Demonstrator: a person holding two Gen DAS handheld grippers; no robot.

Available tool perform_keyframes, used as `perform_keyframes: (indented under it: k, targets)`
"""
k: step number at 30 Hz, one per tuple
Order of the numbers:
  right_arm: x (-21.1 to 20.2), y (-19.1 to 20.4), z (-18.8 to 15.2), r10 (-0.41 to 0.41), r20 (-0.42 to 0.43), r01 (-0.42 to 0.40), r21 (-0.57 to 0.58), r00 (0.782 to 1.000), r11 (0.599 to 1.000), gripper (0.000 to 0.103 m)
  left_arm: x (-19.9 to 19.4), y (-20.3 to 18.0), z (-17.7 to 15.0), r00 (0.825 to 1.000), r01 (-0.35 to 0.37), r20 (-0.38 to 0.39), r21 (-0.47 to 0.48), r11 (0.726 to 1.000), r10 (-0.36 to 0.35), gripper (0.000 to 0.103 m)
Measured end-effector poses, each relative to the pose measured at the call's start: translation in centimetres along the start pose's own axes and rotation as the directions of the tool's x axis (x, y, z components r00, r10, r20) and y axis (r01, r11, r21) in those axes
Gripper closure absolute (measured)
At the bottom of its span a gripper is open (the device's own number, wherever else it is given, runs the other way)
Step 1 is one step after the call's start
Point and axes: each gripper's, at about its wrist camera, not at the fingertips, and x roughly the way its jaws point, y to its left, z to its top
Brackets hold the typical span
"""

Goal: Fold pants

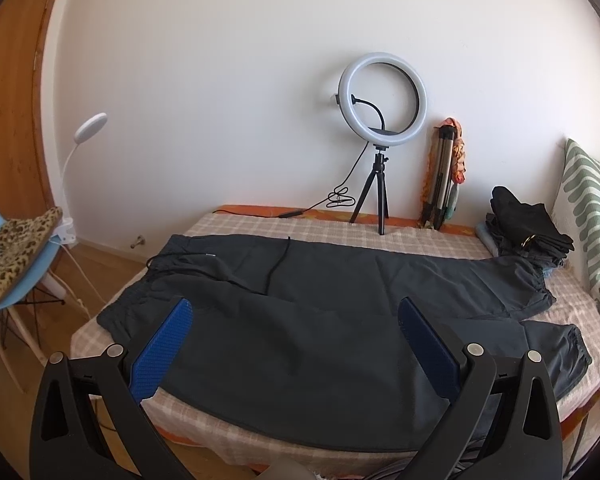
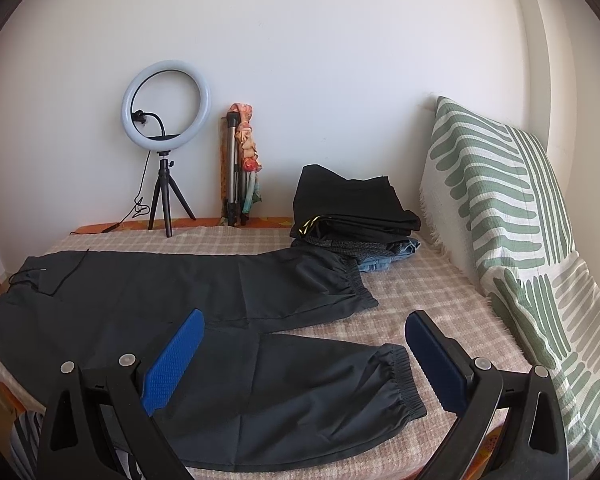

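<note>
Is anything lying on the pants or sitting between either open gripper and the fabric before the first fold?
Nothing visible does. The pants lie flat and bare on the bed. Left gripper and right gripper are both open above them. The clothes stack touches only the far cuff; the ring light stands behind.

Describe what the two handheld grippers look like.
Left gripper and right gripper look alike: black plastic angled frames with triangular cut-outs and round silver pivot pins, each carrying two flat blue fingers with a knobbly textured face. No sleeves, hands or cables show.
</note>
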Motion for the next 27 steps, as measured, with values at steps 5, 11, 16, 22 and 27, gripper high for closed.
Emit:
perform_keyframes:
  k: [5,11,16,22,27]
  targets:
    - [-0.1,-0.14,0.26,0.005,0.006,-0.005,-0.002,1.0,1.0,0.001,-0.05,-0.06,-0.07,1.0,-0.002,0.003,0.001,1.0,0.002,0.001]
    - [-0.32,-0.08,0.45,0.008,0.017,-0.008,-0.002,1.0,1.0,0.001,-0.22,0.1,0.04,1.0,-0.003,0.005,-0.003,1.0,0.003,0.001]
    - [-0.32,-0.05,0.53,0.005,0.017,-0.005,-0.003,1.0,1.0,0.001,-0.31,0.23,0.1,1.0,-0.007,0.005,-0.002,1.0,0.007,0.001]
    - [-0.49,-0.22,0.64,0.008,0.023,-0.008,-0.004,1.0,1.0,0.001,-0.51,0.48,0.14,1.0,-0.009,0.009,-0.004,1.0,0.009,0.001]
    - [-0.51,-0.07,0.67,0.009,0.025,-0.009,-0.013,1.0,1.0,0.002,-0.49,0.68,0.2,1.0,-0.003,0.008,-0.008,1.0,0.003,0.001]
